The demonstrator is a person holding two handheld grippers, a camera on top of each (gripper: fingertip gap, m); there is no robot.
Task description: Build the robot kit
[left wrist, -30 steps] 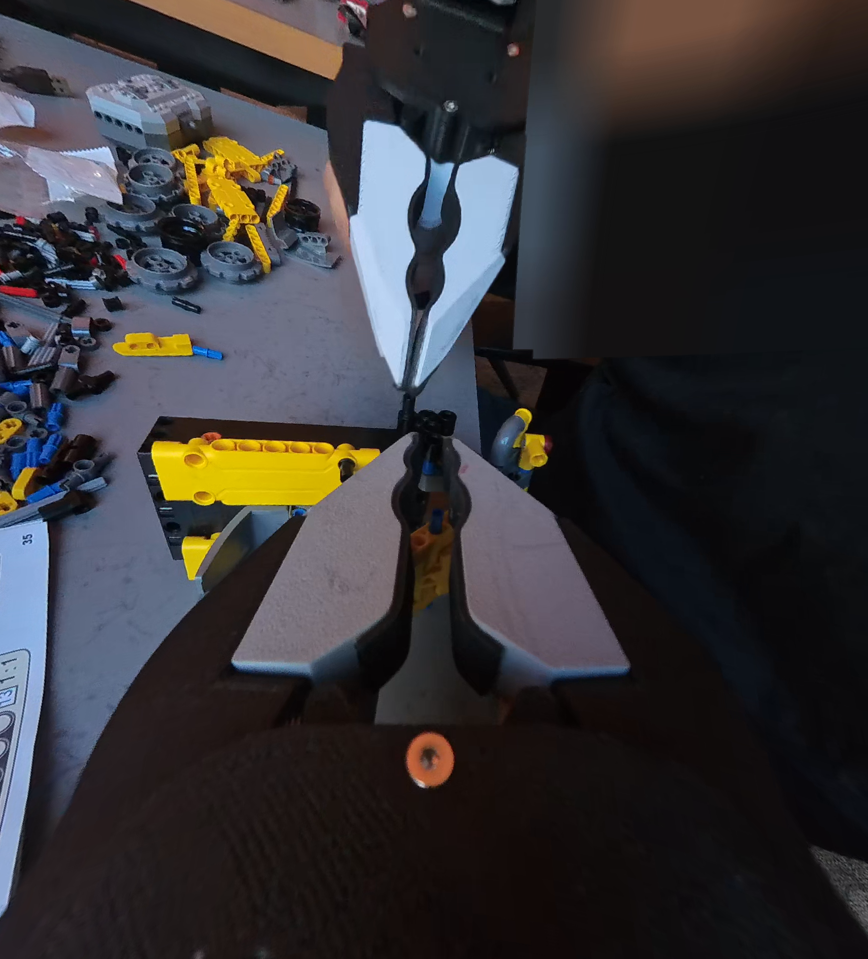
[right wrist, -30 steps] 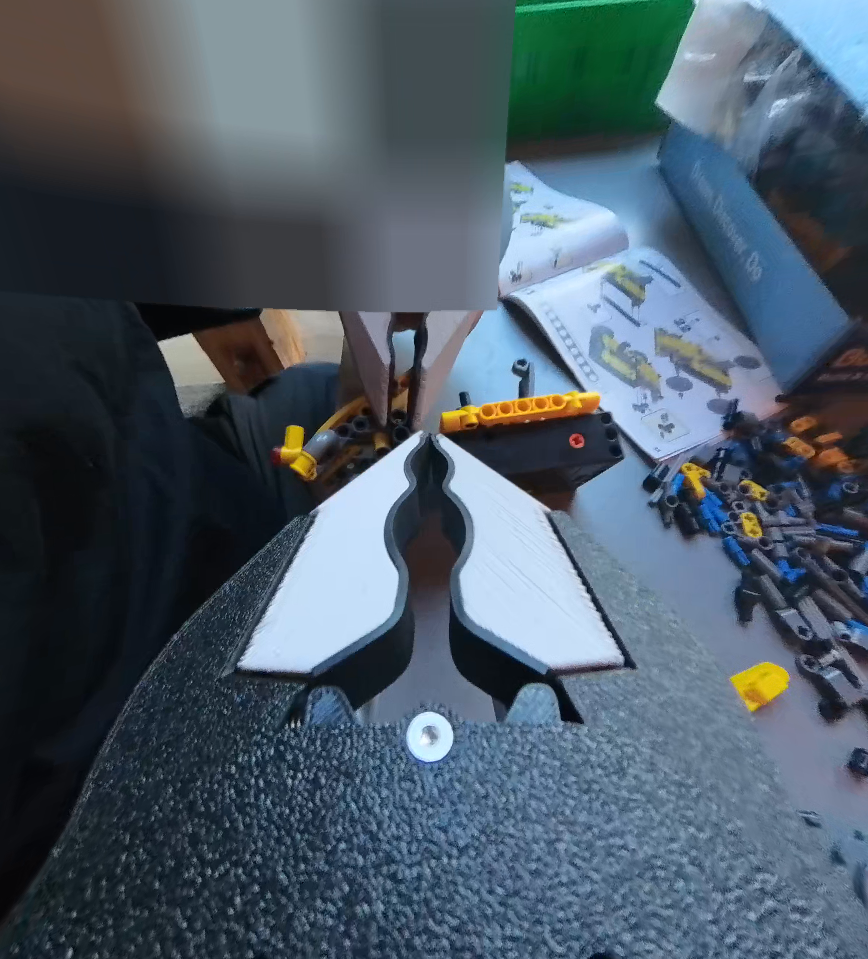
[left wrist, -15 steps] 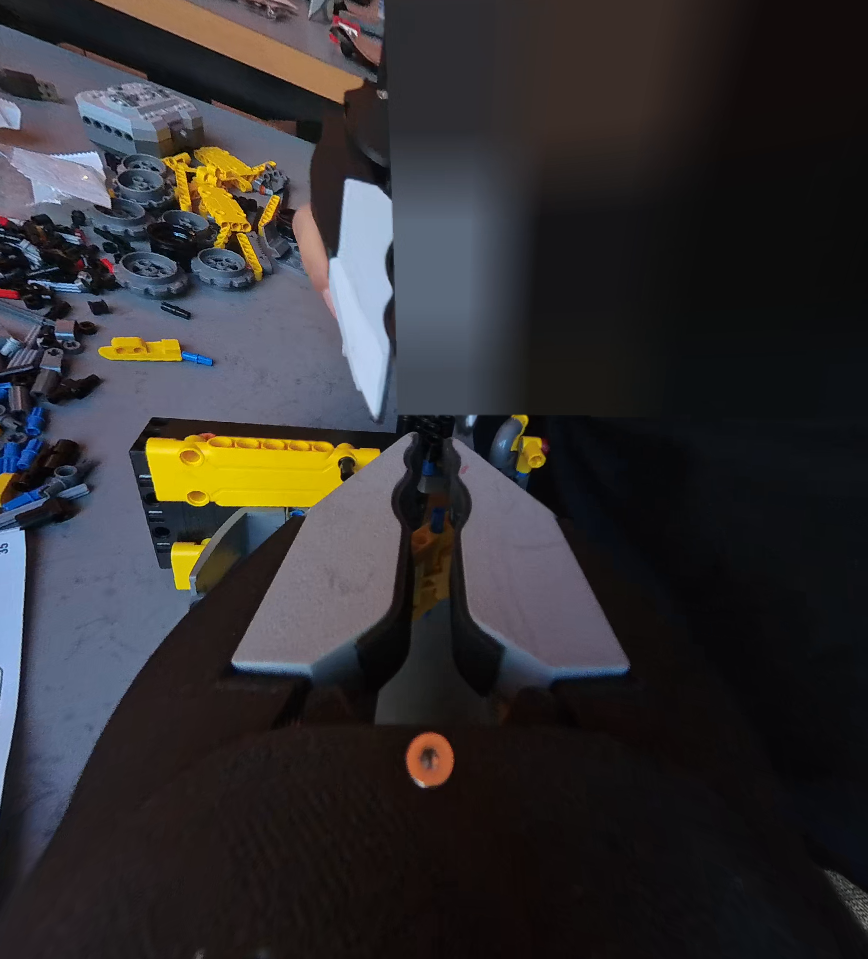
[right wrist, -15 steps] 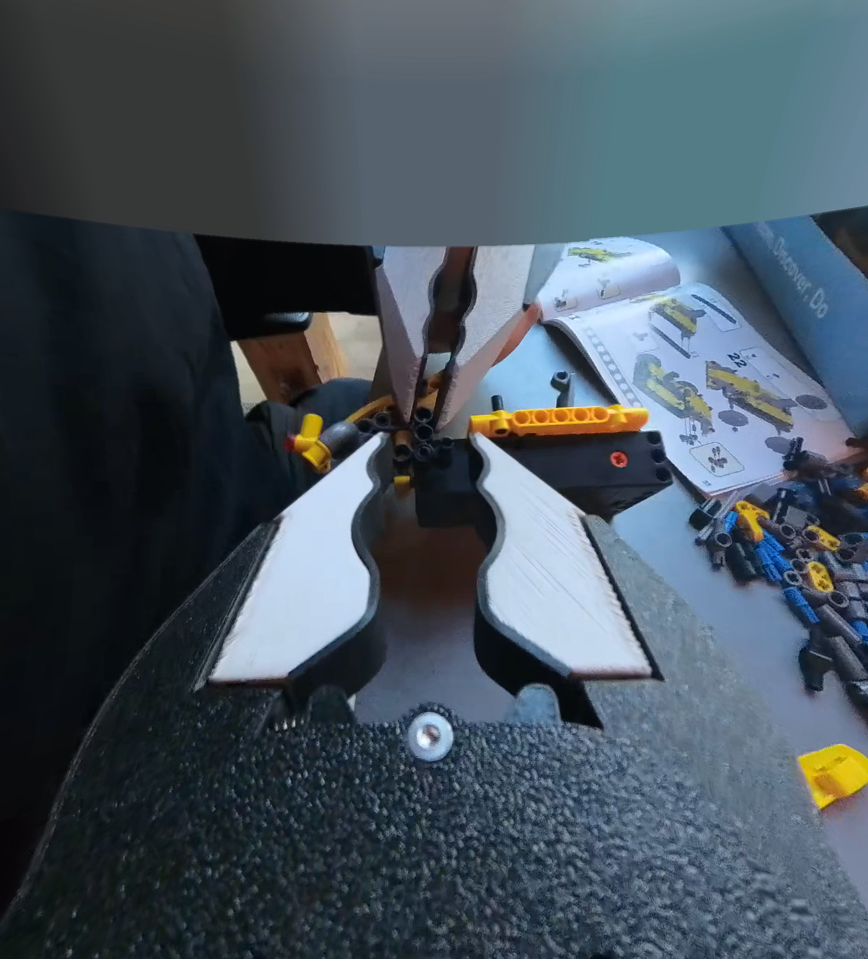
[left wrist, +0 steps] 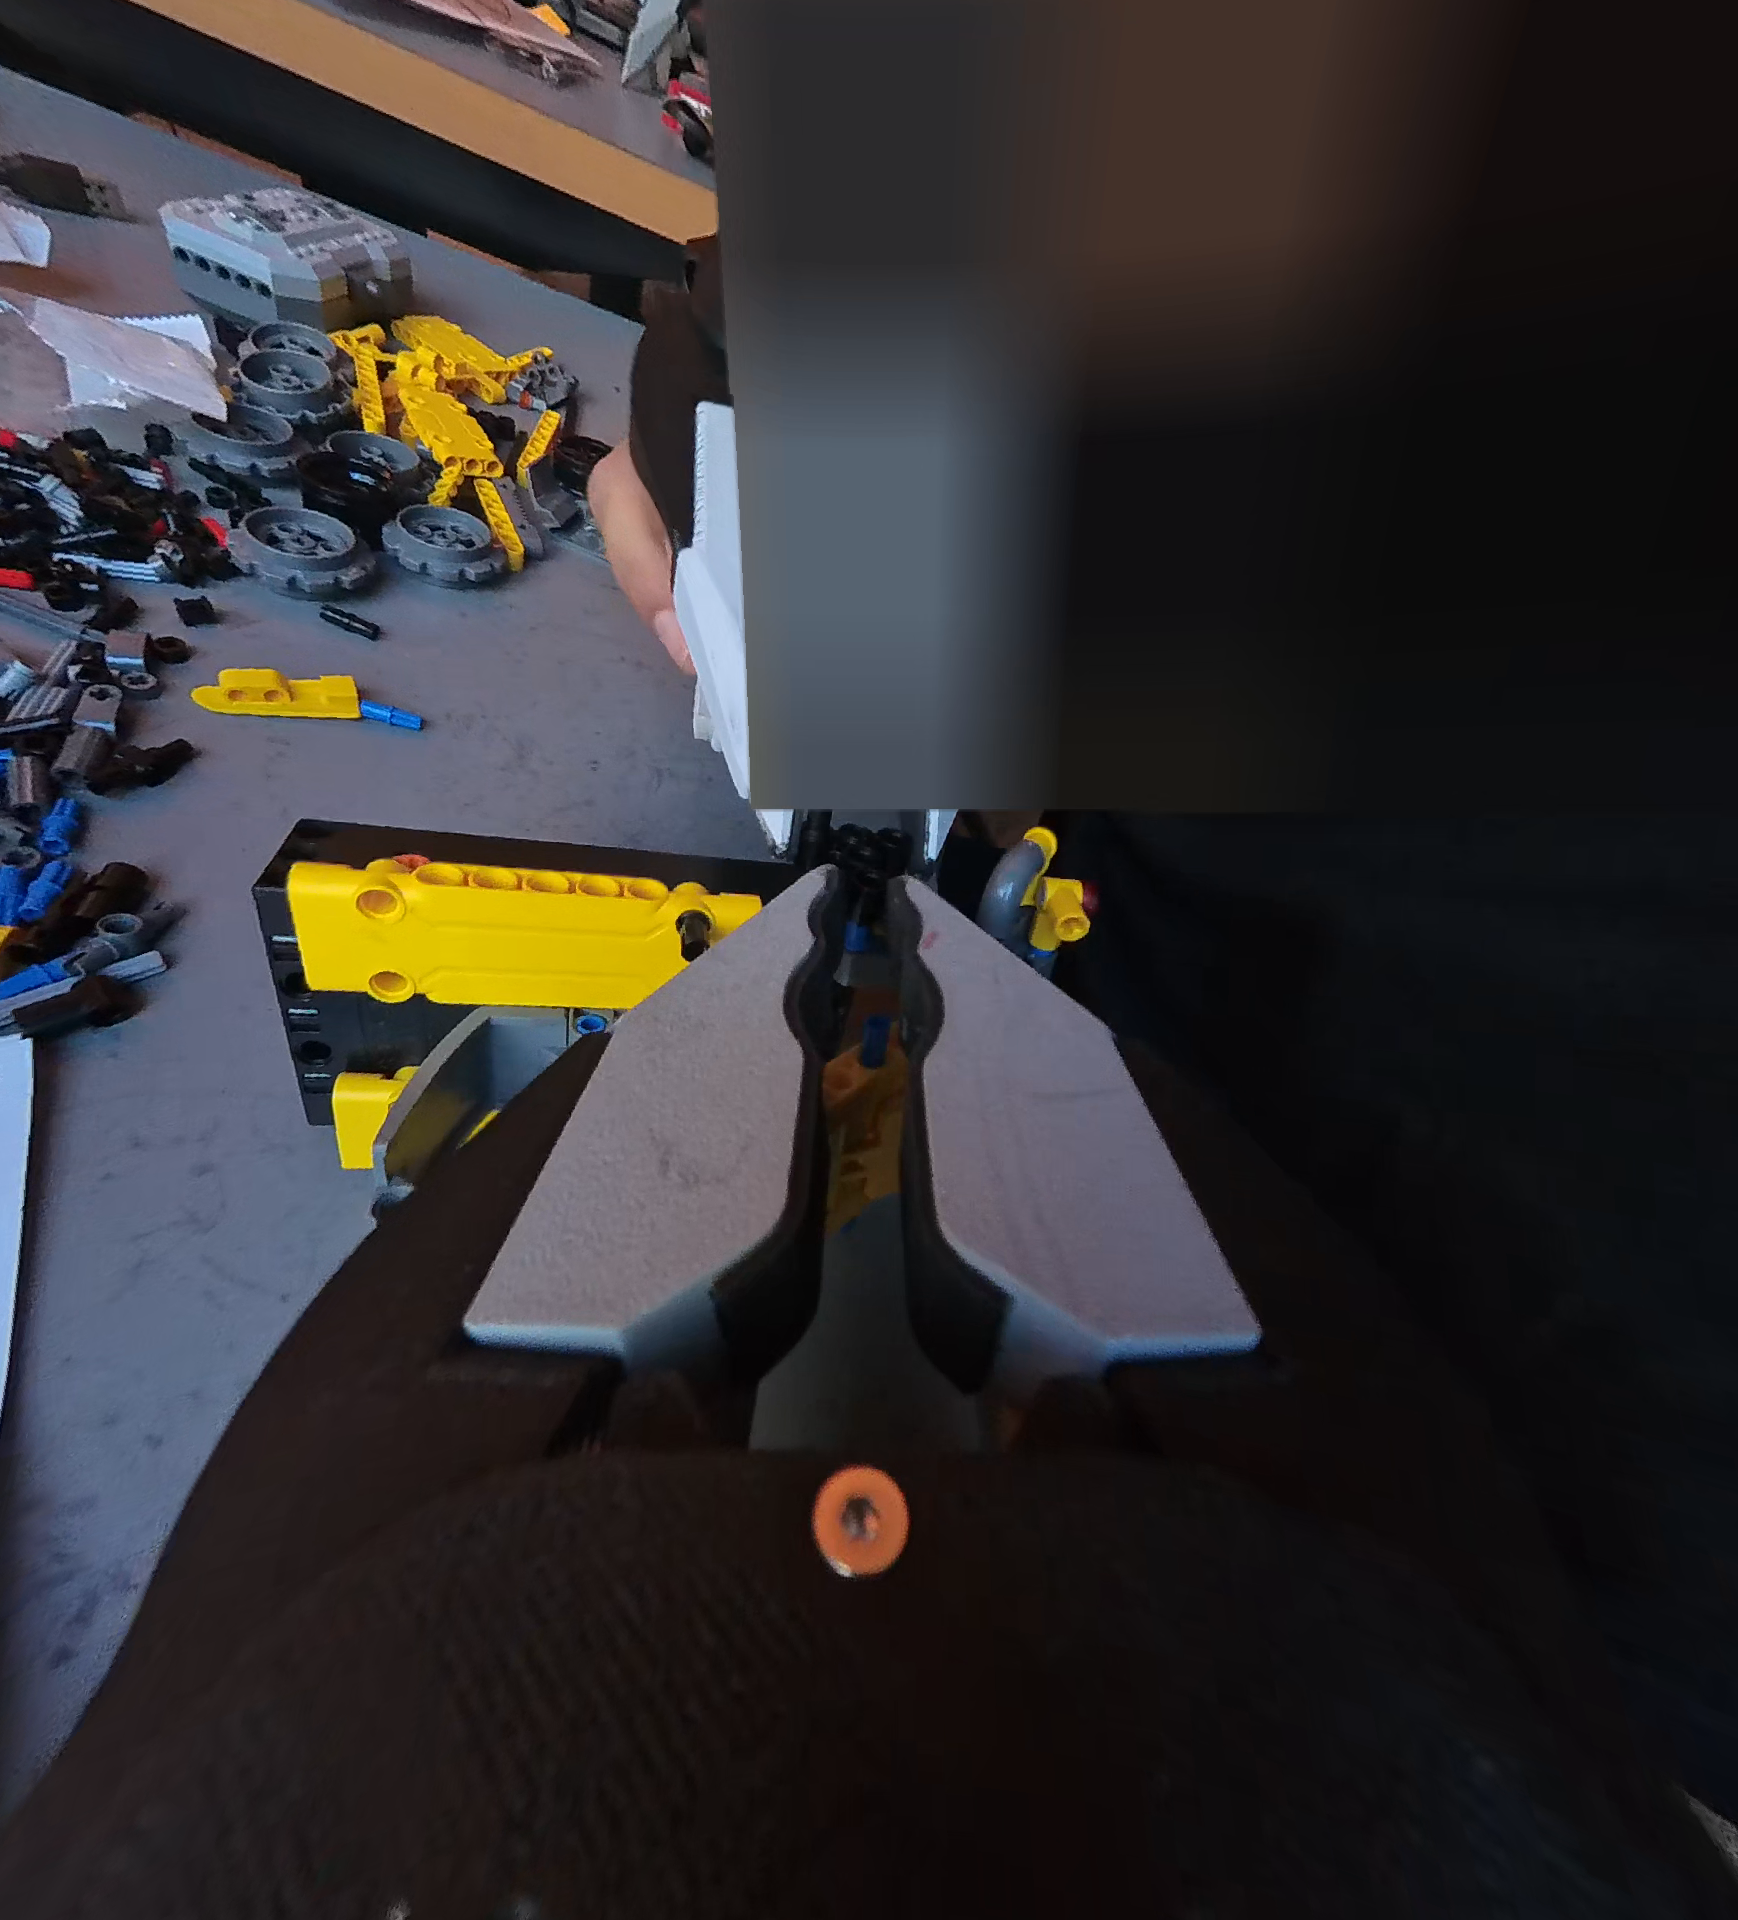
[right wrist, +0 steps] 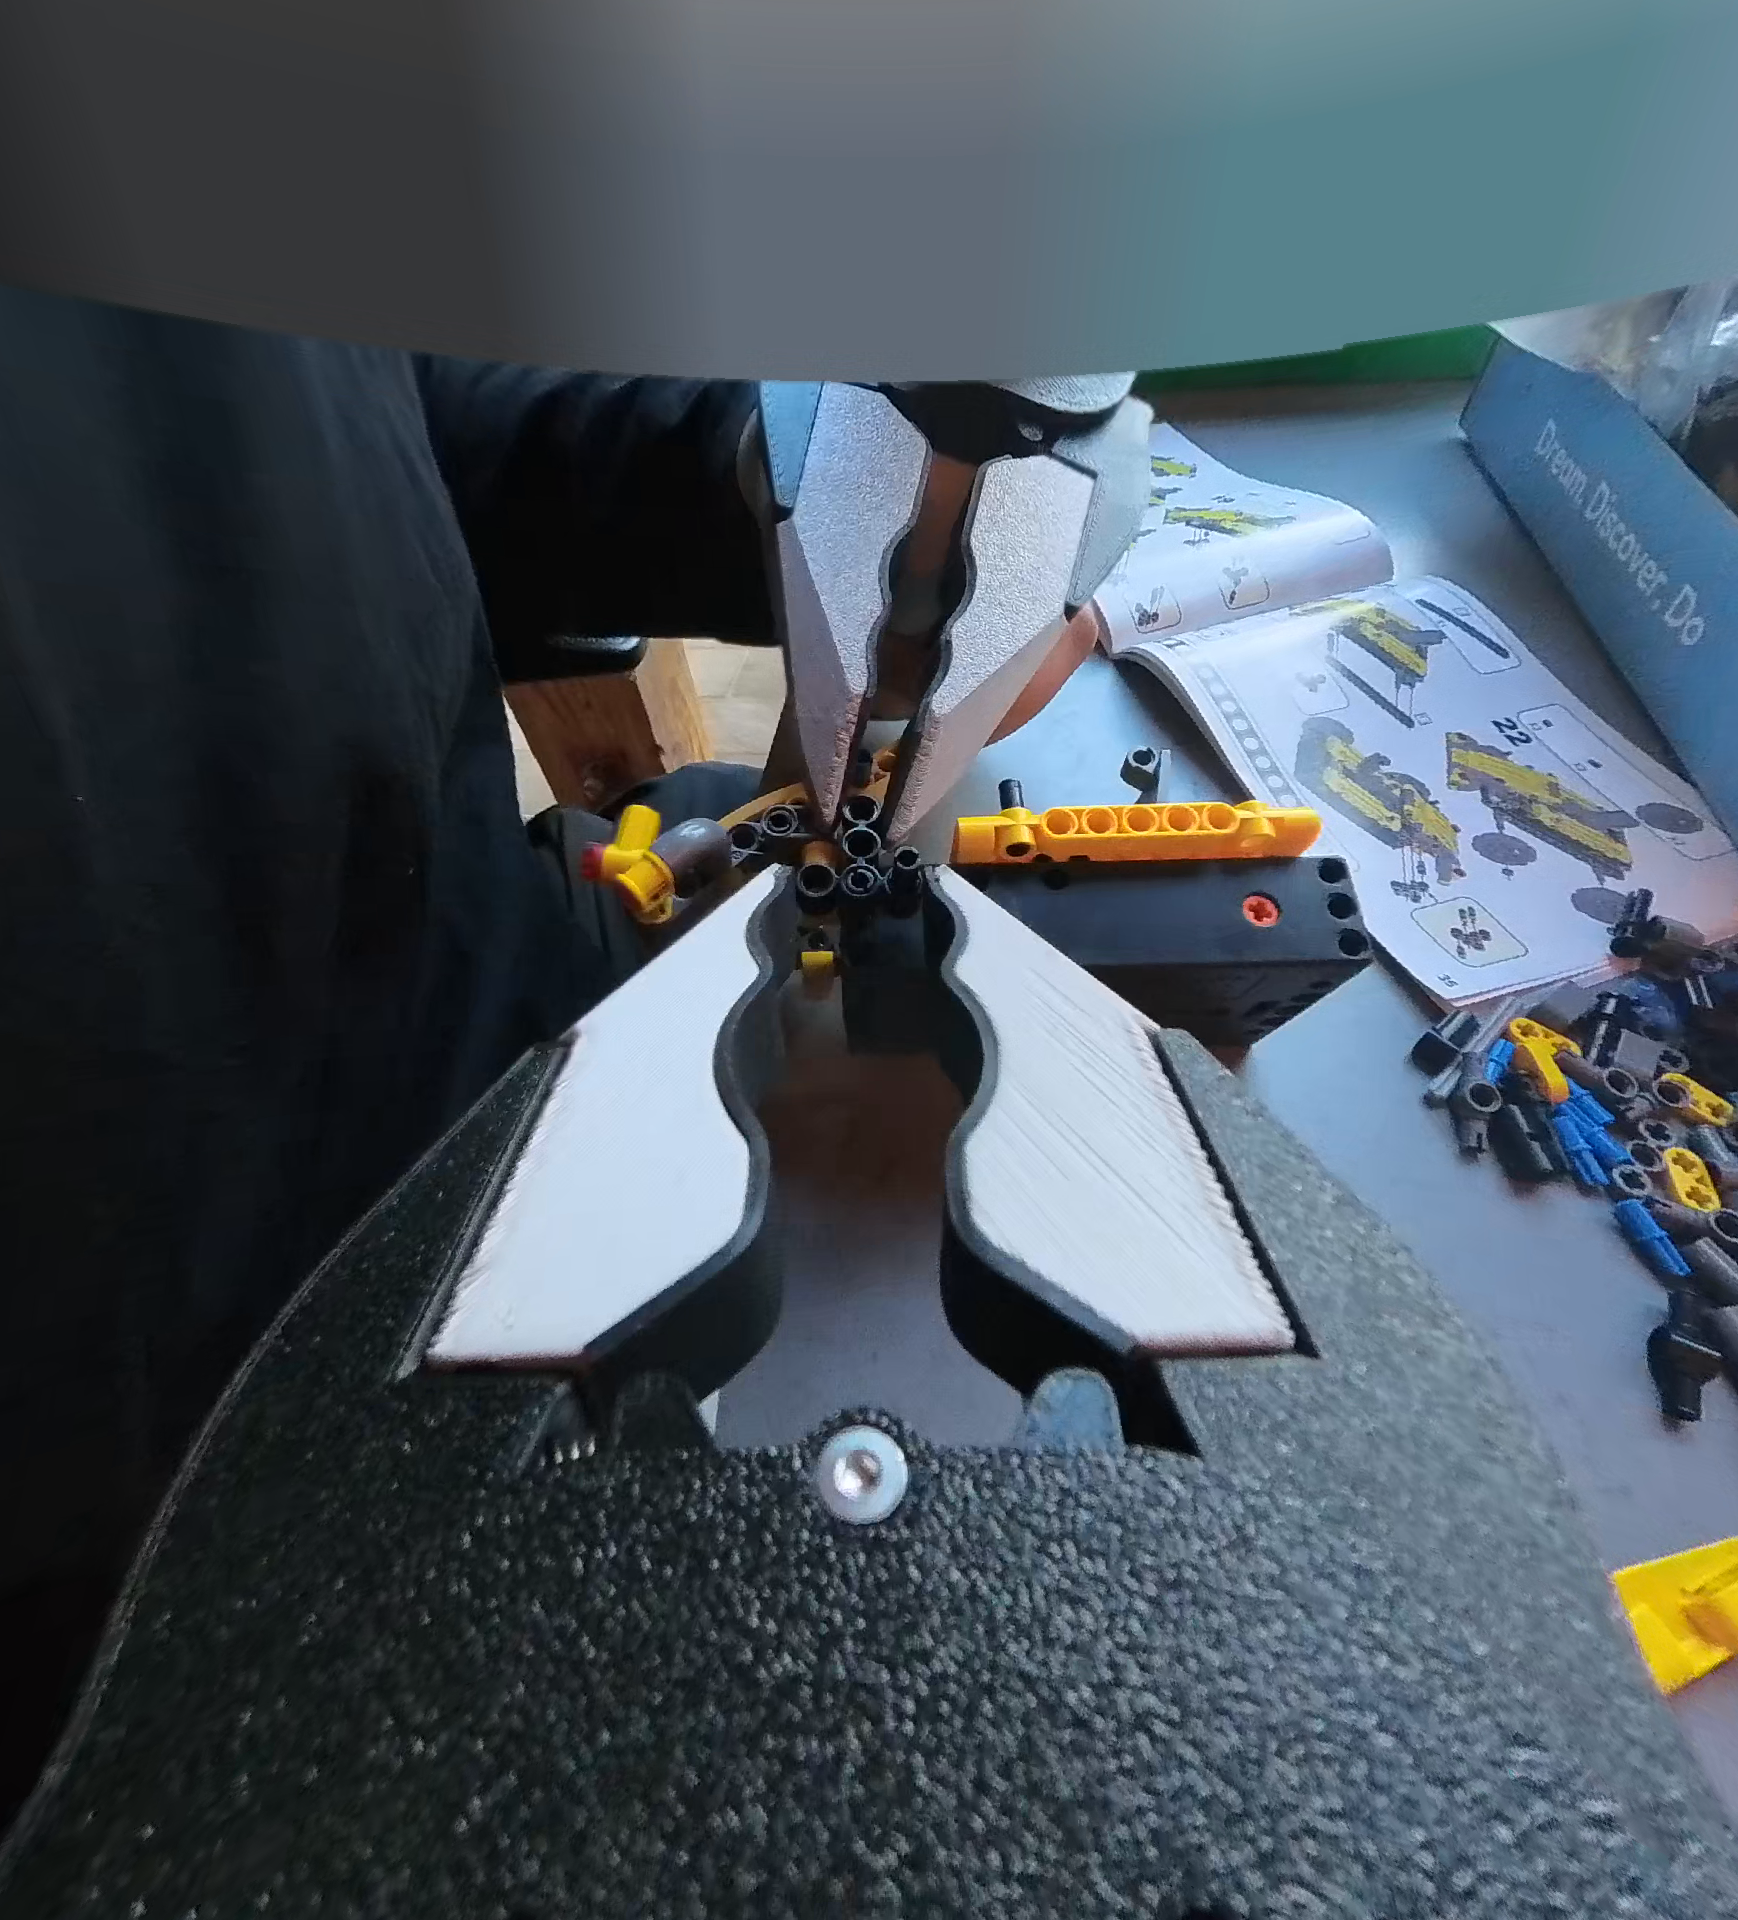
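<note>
Nearest in the left wrist view, the left gripper [left wrist: 863, 914] is seen with its fingers [left wrist: 699, 1122] pressed nearly together, pinching a narrow part of a toy-brick model [left wrist: 491, 935]; yellow and blue pieces show in the slit between them, and a cluster of black pins [left wrist: 870, 847] sticks out at the tips. In the right wrist view, the right gripper [right wrist: 854, 883] is held with its fingers [right wrist: 626, 1174] spread apart, the same cluster of black pins [right wrist: 860, 868] lying between their tips; whether the tips touch the pins cannot be told. The left gripper [right wrist: 865, 810] is seen opposite, tip to tip with the right one, and a grey-and-yellow elbow piece [right wrist: 652, 857] juts out beside it. The model's black block [right wrist: 1208, 945], topped by a yellow beam with holes [right wrist: 1135, 831], rests at the edge of the grey surface [left wrist: 532, 727]. A lone yellow piece [right wrist: 1712, 1621] lies near the right gripper. Beyond the model, an open instruction booklet [right wrist: 1364, 727] is spread out, with a heap of small blue, black and yellow parts [right wrist: 1654, 1122] beside it and a blue box [right wrist: 1623, 582] behind. Farther off in the left wrist view, grey wheels [left wrist: 304, 540], yellow beams [left wrist: 439, 405] and a grey block [left wrist: 273, 249] are scattered.
</note>
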